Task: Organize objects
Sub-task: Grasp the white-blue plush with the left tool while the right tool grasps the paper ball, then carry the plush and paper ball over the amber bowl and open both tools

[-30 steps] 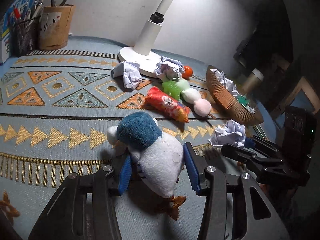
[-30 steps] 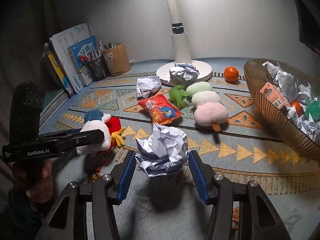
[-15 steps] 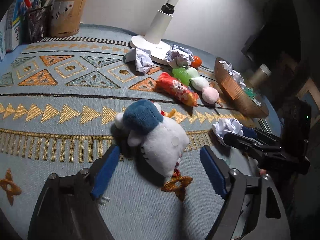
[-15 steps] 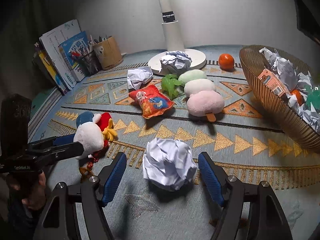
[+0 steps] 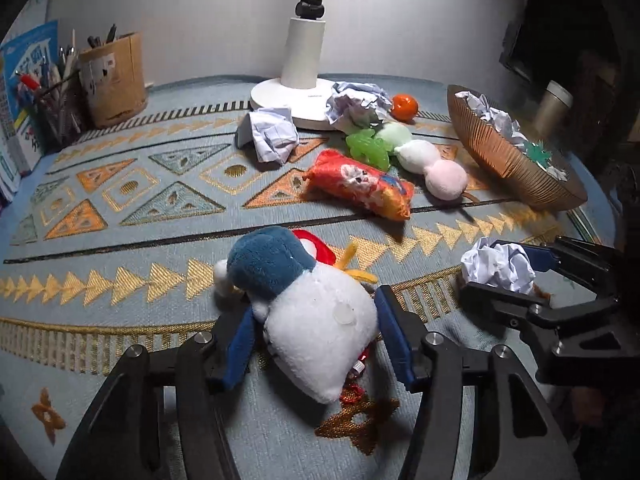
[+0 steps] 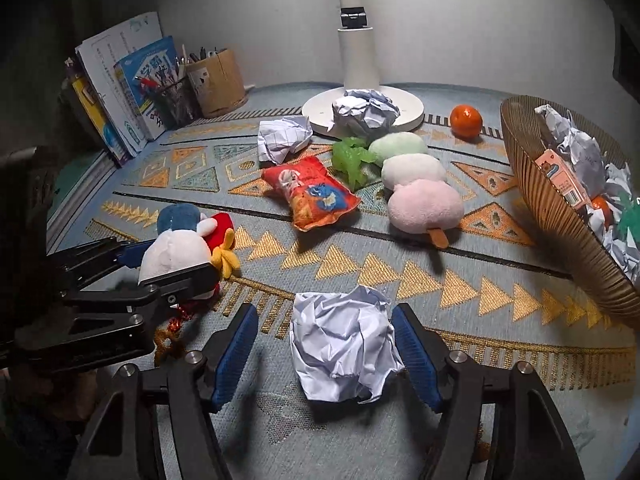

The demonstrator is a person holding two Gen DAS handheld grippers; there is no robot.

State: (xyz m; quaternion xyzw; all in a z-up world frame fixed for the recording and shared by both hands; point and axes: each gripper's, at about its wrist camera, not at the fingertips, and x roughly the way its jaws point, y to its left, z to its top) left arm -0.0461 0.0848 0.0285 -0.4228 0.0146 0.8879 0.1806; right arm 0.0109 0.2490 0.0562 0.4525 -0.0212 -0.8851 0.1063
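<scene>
Left gripper (image 5: 316, 340): jaws closed in against the flanks of the plush penguin (image 5: 304, 304), which lies on the patterned cloth (image 5: 132, 208) near its front edge, long axis running straight out along the fingers, blue head away from the claw. Contact appears made on both pads; firmness cannot be confirmed. Right gripper (image 6: 326, 354): jaws part open, straddling the crumpled paper ball (image 6: 344, 344) with a narrow gap showing at each pad, ball resting on the cloth. The woven basket (image 6: 552, 216) stands at the cloth's right edge, nearer the right gripper; judged the likely destination, reached by carrying rightward and away.
</scene>
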